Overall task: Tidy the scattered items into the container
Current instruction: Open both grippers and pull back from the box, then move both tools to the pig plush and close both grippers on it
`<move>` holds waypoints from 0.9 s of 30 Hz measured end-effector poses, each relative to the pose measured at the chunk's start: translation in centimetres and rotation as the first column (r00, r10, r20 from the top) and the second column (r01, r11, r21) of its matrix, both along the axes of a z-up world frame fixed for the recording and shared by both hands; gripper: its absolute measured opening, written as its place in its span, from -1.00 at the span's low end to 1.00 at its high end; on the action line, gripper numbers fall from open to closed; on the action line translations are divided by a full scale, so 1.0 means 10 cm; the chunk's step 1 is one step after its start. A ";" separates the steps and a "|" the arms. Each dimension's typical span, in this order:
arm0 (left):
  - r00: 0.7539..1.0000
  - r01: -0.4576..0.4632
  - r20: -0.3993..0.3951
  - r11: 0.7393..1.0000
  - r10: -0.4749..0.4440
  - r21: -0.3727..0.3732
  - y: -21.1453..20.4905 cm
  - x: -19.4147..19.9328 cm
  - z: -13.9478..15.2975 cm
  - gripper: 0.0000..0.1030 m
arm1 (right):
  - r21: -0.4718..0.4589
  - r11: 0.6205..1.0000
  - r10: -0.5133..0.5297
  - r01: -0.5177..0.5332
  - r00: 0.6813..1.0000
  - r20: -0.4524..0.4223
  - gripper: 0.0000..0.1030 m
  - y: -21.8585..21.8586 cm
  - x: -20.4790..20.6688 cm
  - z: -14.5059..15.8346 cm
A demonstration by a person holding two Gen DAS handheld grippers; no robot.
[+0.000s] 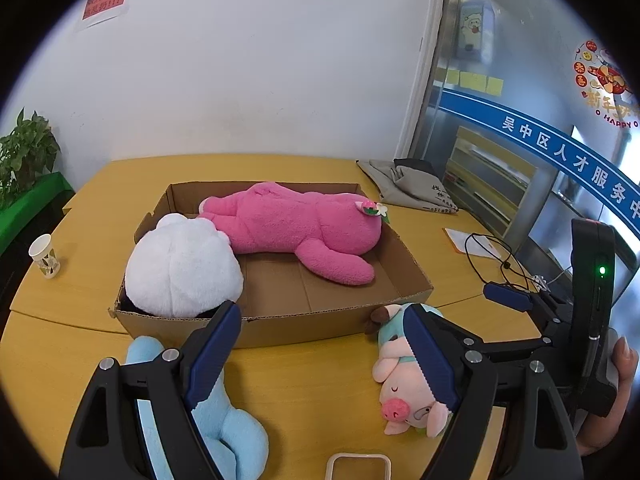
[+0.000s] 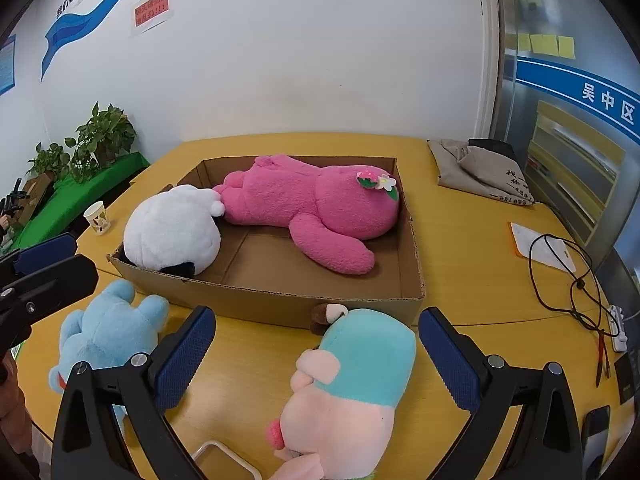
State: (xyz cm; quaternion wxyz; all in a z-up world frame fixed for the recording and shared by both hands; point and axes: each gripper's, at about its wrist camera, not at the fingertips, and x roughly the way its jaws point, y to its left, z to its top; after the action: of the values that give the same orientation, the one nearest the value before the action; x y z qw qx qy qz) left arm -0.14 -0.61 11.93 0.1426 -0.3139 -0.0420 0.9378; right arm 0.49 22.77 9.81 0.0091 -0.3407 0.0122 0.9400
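Two of the four soft toys visible are in the cardboard box [image 1: 408,276] already, and two lie outside it on the counter [image 1: 312,392].

Going left to right from the left tool [image 1: 324,354]: the light blue plush [image 1: 224,420] lies on the counter under and just beside its left finger, outside the box's near wall. Ahead of that finger, inside the box, the white plush [image 1: 184,268] fills the near left corner. Farther ahead, the pink plush [image 1: 296,236] stretches across the back of the box. Under the tool's right finger lies the pig plush [image 1: 404,396], also on the counter, just short of the box's near right corner. The left tool stands wide, with nothing between its pads.

The right tool [image 2: 316,356] is likewise spread wide, and the pig plush lies between its fingers without either pad pressing on it.

So I judge the job about half done: the blue toy and the pig are left to lift over the near wall, and the bare floor in the box's near right part looks large enough for both.
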 end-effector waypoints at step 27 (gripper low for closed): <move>0.998 0.025 0.057 0.999 -0.026 0.033 -0.07 -0.05 -0.15 0.62 | 0.000 1.000 -0.010 0.010 1.000 0.020 1.00 -0.08 -0.03 -0.06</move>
State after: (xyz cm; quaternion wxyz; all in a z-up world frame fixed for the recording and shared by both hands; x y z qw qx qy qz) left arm -0.67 -1.36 10.46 0.1584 -0.3387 -0.0571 0.9257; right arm 0.20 22.02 9.23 0.0138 -0.3500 0.0141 0.9365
